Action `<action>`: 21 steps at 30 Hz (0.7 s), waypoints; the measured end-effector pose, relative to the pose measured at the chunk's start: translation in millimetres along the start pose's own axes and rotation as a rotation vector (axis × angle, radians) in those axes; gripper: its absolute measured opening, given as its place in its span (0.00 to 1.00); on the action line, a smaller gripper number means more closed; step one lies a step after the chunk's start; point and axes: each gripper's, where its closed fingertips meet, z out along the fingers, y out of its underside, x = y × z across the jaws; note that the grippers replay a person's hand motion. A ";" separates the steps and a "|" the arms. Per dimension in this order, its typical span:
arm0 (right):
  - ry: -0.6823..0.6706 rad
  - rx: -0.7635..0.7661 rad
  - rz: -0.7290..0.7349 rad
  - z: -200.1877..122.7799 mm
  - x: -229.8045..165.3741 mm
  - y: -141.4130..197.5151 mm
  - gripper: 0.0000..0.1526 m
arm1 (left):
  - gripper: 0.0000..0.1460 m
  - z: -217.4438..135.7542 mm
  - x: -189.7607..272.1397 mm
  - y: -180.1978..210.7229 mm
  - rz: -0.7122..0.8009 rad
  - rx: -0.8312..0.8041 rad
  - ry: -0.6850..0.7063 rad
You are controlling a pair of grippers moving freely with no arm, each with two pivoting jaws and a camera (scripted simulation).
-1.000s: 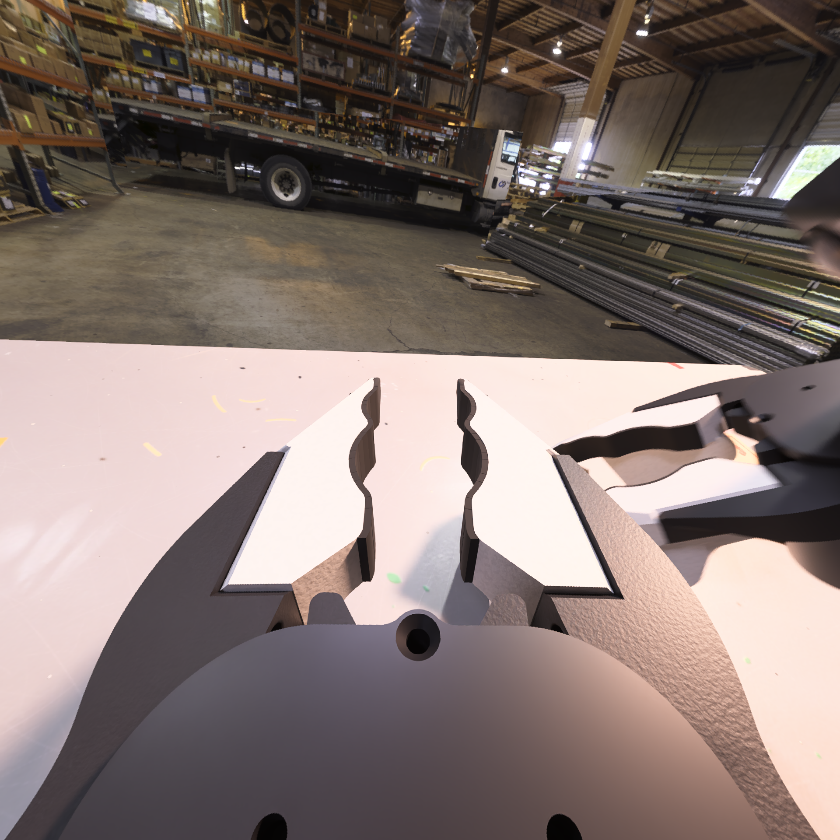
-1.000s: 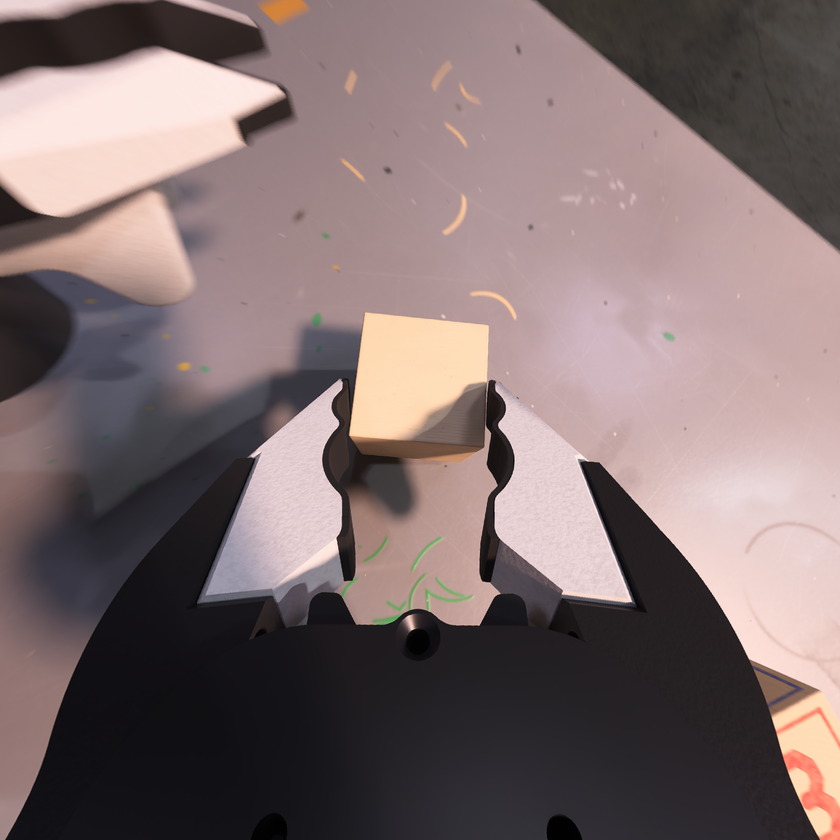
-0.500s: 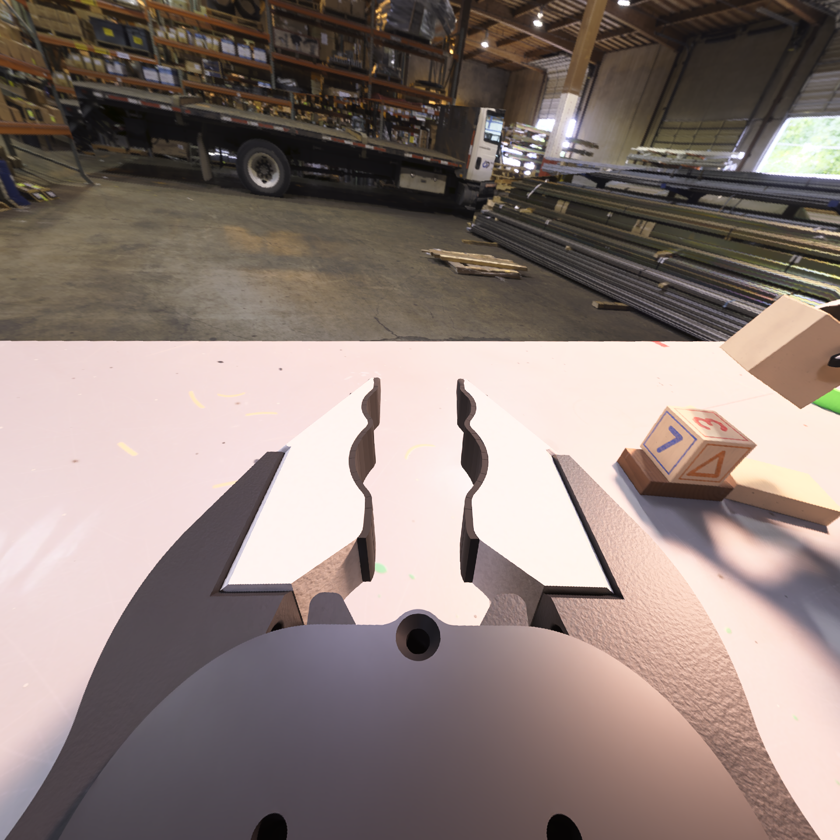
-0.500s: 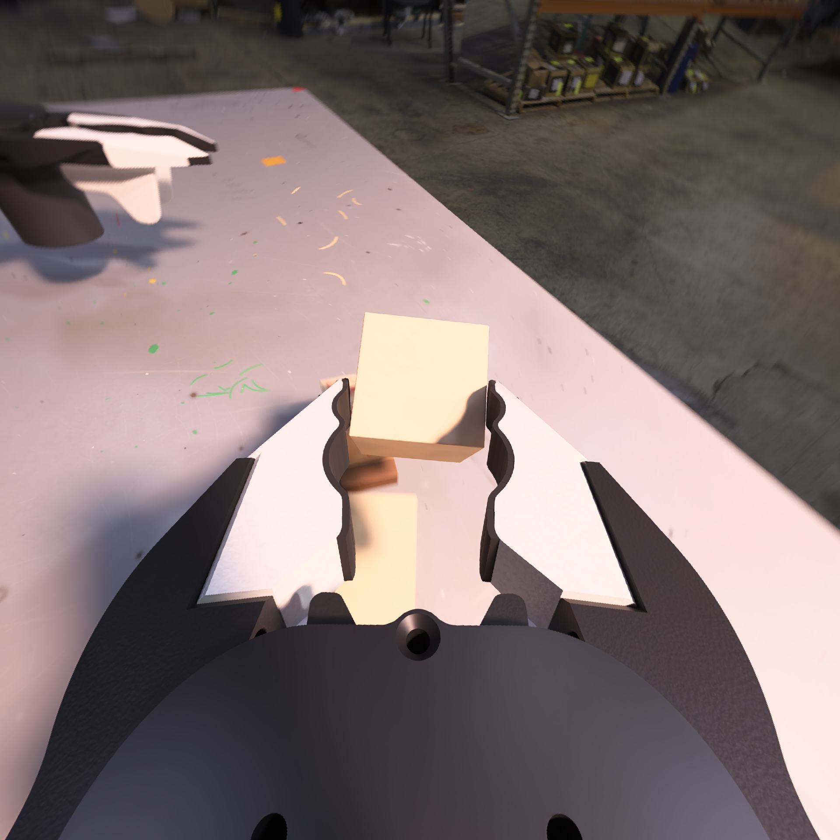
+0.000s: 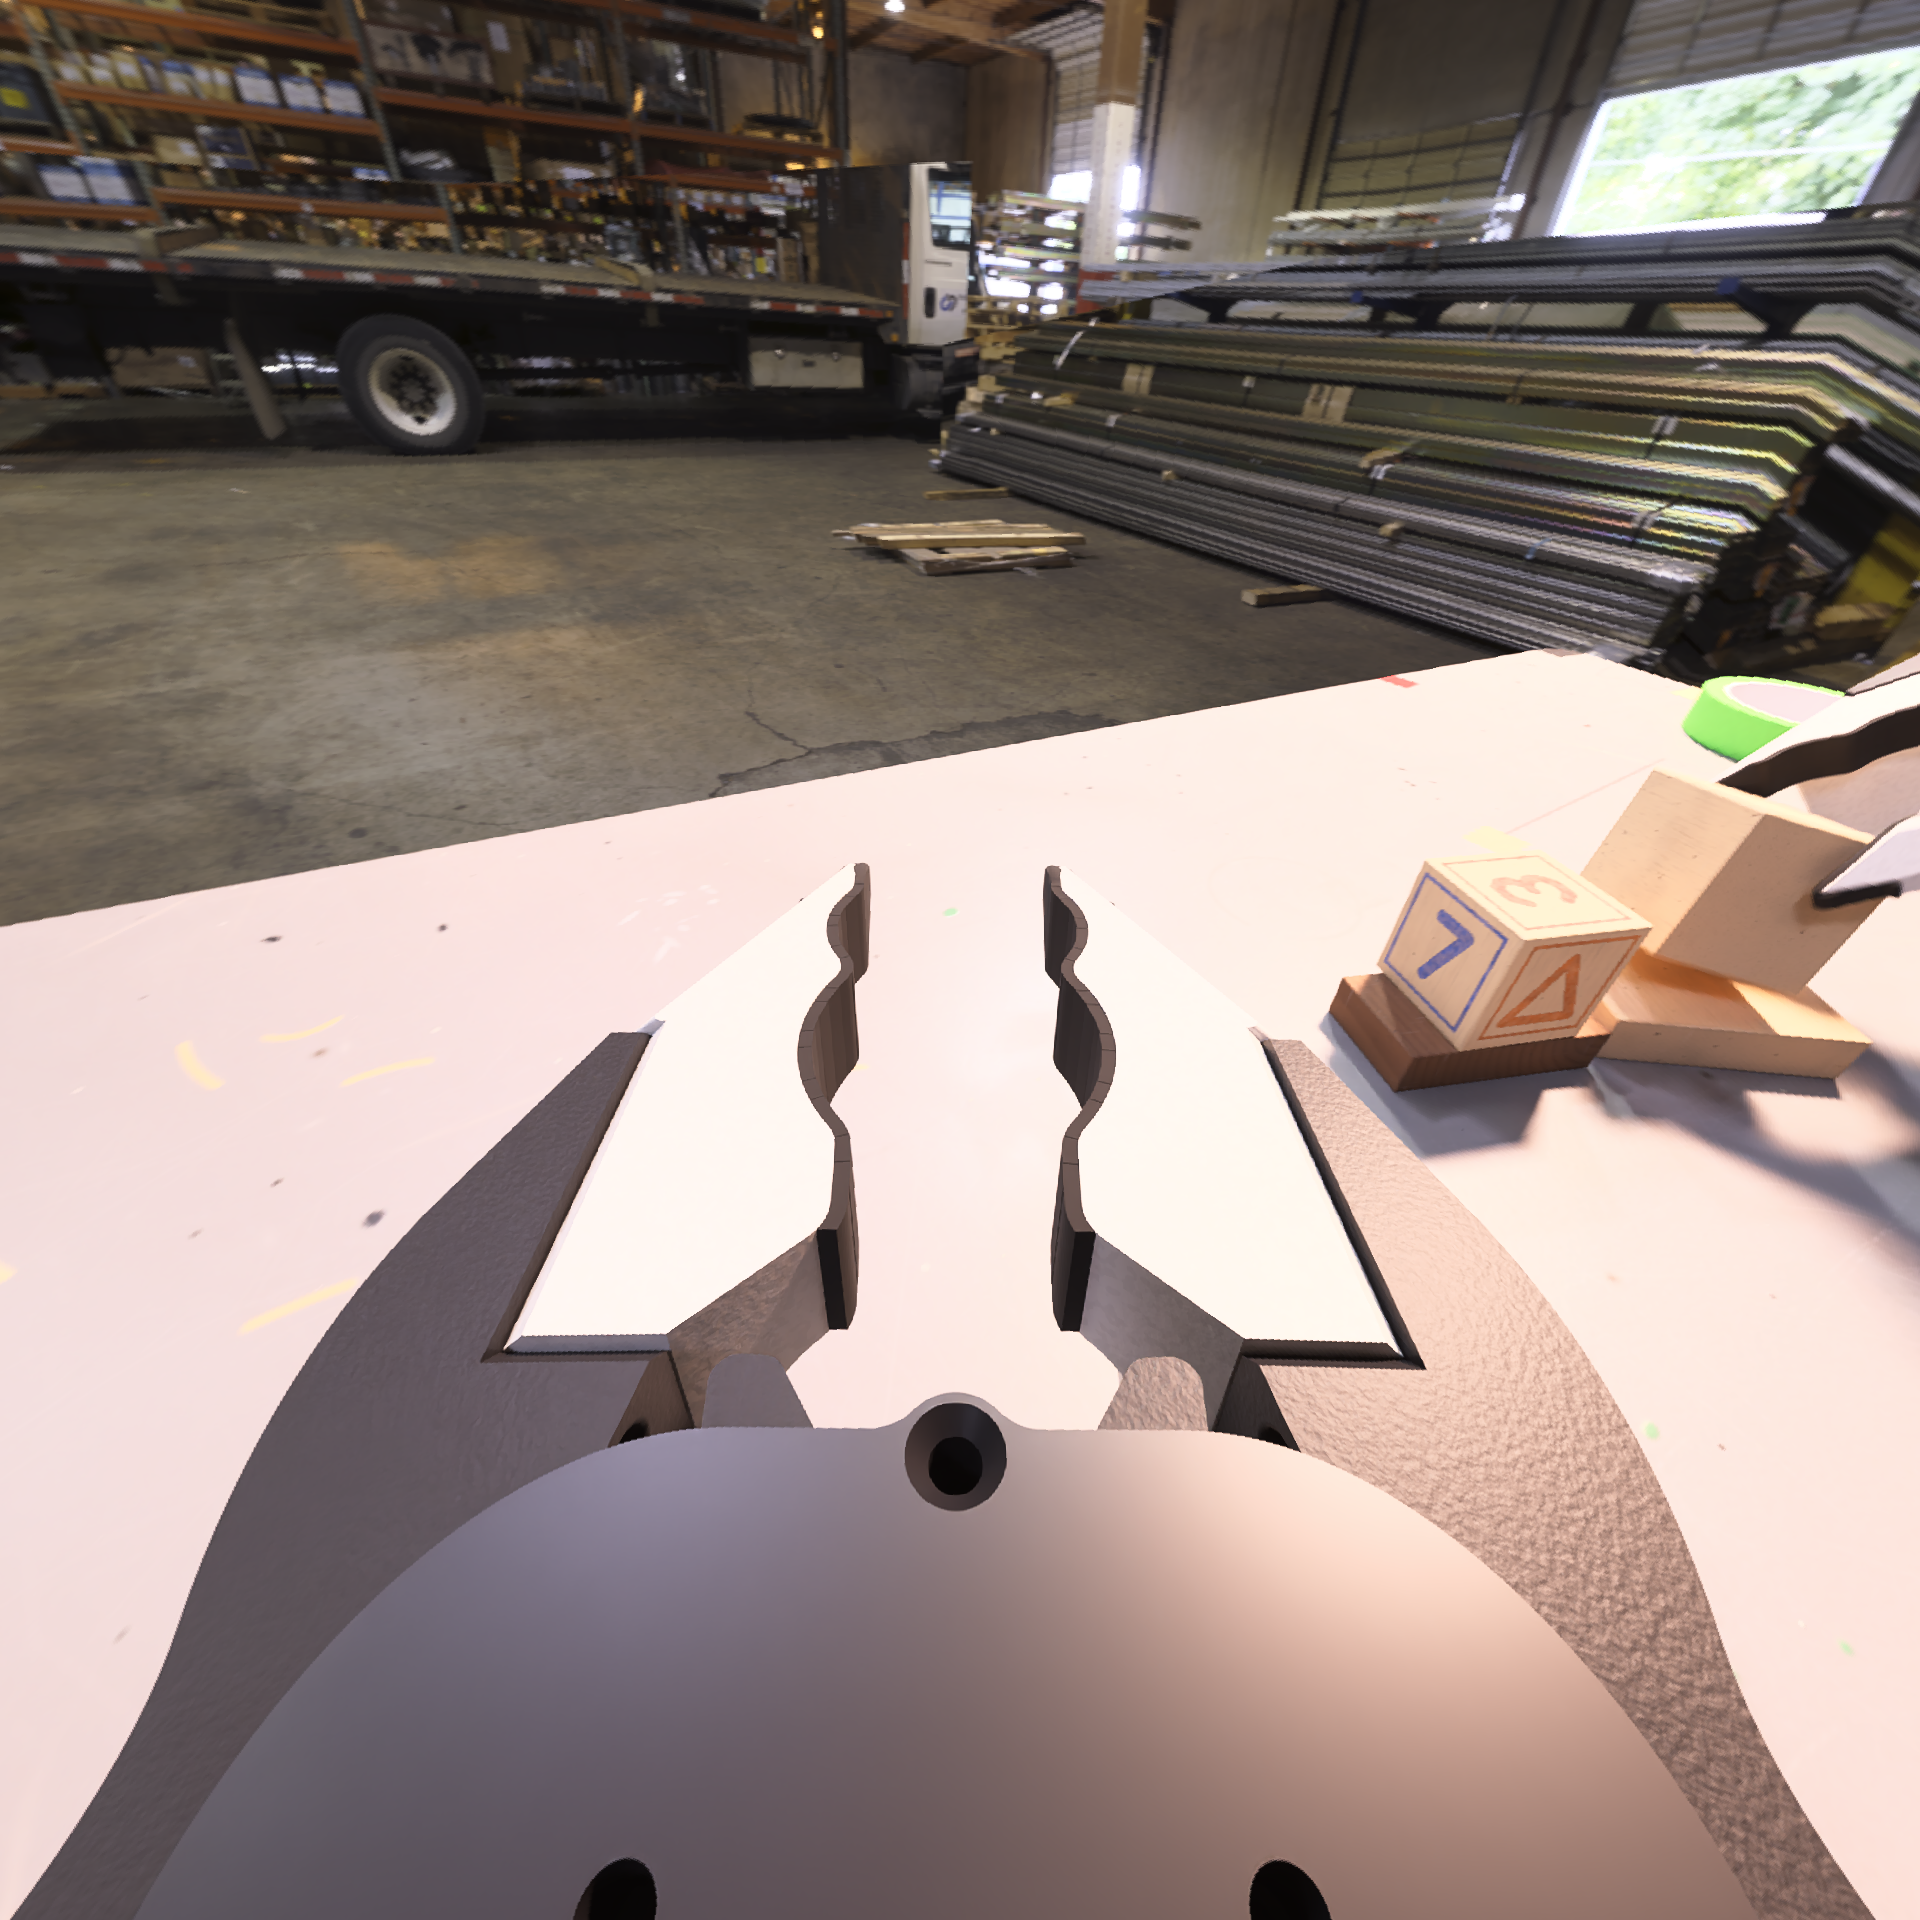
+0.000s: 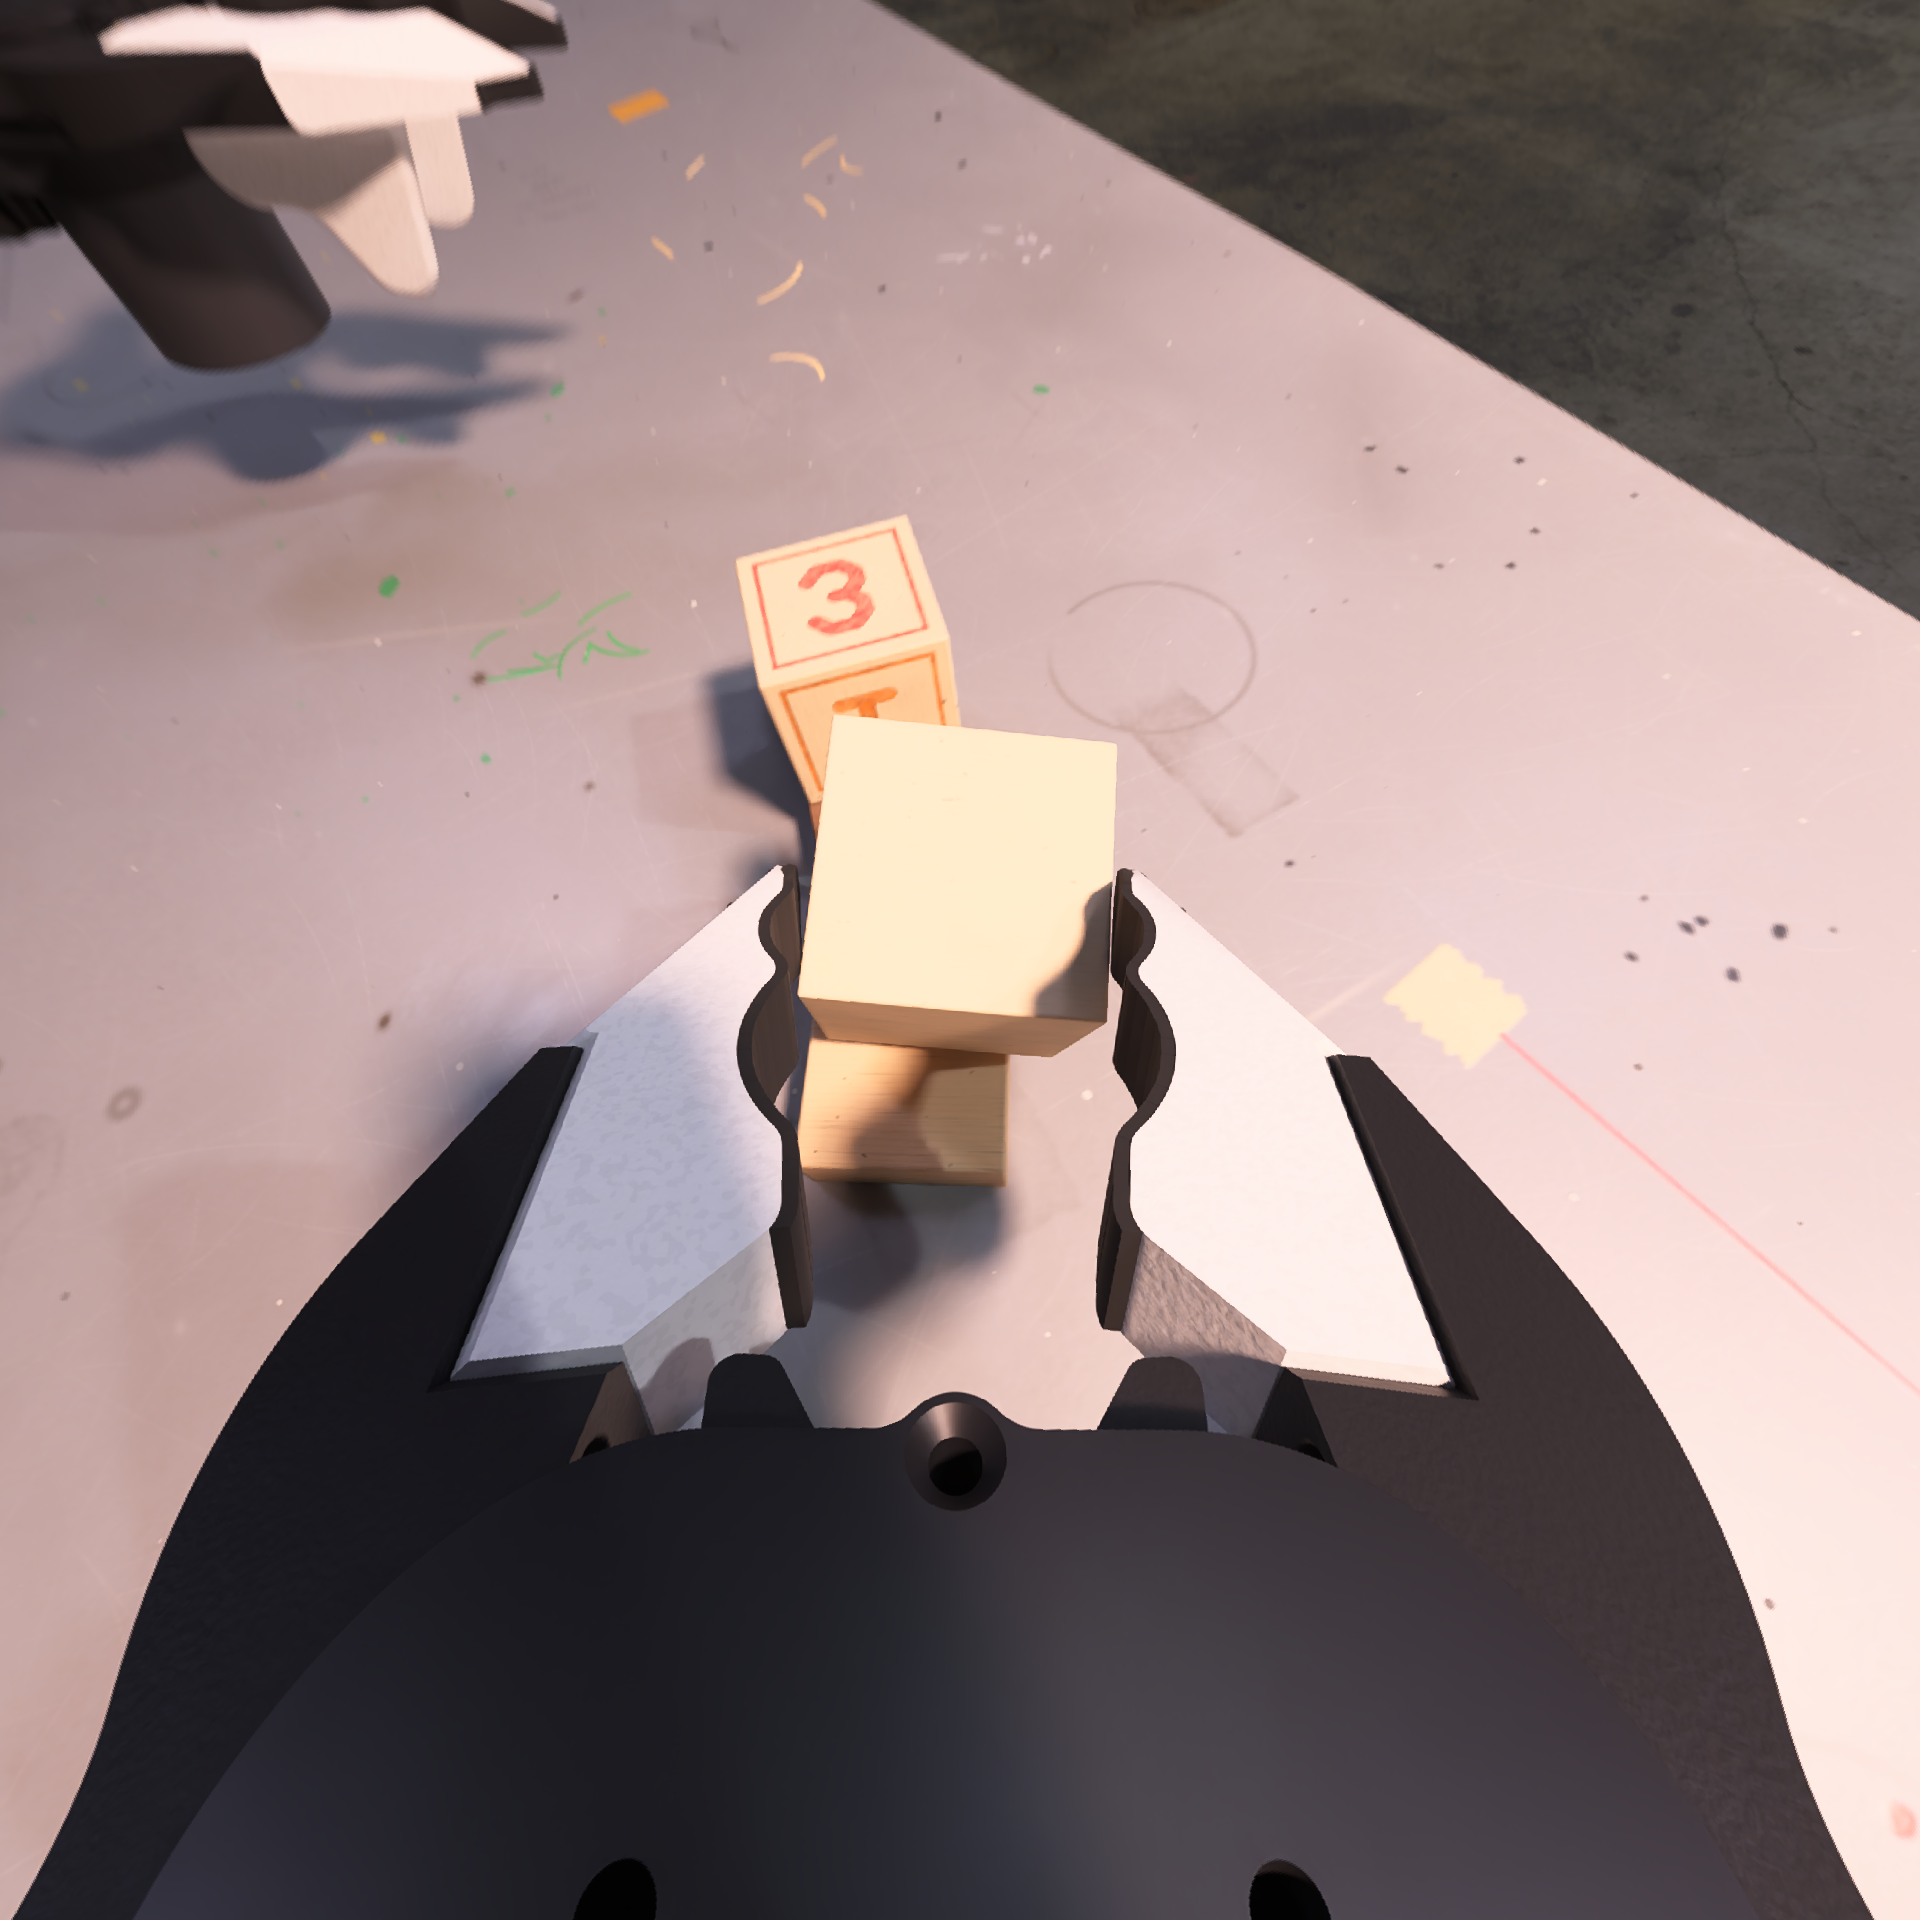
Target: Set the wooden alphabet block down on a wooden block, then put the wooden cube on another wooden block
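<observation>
The wooden alphabet block [image 5: 1507, 951] sits on a dark brown flat block [image 5: 1455, 1049] at the right of the left wrist view. It also shows in the right wrist view [image 6: 842, 623]. My right gripper [image 6: 956, 878] is shut on the plain wooden cube [image 6: 956, 831]. It holds the cube tilted over a light flat wooden block [image 6: 904, 1127]. In the left wrist view the cube [image 5: 1725, 883] has its lower edge at the light block [image 5: 1725, 1023]; I cannot tell if they touch. My left gripper [image 5: 951, 883] is open and empty, to the left of the blocks.
A green tape roll [image 5: 1745, 712] lies at the far right of the table near its edge. The table's far edge [image 5: 727, 800] drops to the warehouse floor. A pale tape scrap [image 6: 1455, 1003] lies right of the blocks. The left gripper [image 6: 416, 156] hovers at upper left.
My right gripper has carried the cube down to the light flat block beside the alphabet block. My left gripper has stayed open and now looks a little more toward the blocks.
</observation>
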 end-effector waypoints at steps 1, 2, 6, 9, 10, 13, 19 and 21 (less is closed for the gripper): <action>0.011 -0.017 -0.012 2.9 -3.6 3.3 0.40 | 0.23 3.8 3.3 -0.3 0.001 0.000 0.014; 0.023 -0.036 -0.013 4.7 -6.8 5.7 0.40 | 0.23 7.4 6.4 -0.6 0.002 0.000 0.027; 0.105 -0.095 -0.056 6.7 -15.0 13.7 0.43 | 0.23 19.2 15.9 -1.6 -0.011 0.001 0.068; 0.156 -0.082 -0.074 2.0 -14.6 17.8 0.46 | 0.23 24.4 21.8 -2.1 -0.016 -0.001 0.092; 0.166 -0.081 -0.064 -0.7 -13.1 19.2 0.46 | 0.23 25.9 23.9 -2.0 -0.014 -0.001 0.099; 0.165 -0.067 -0.018 -7.8 -13.4 22.6 0.47 | 0.23 31.6 29.2 -2.1 -0.007 -0.004 0.116; 0.174 -0.090 -0.020 -13.4 -21.6 33.2 0.47 | 0.23 43.7 39.6 -2.8 -0.013 -0.007 0.157; 0.174 -0.097 -0.017 -13.1 -24.4 36.7 0.47 | 0.23 47.6 43.2 -2.9 -0.015 -0.008 0.172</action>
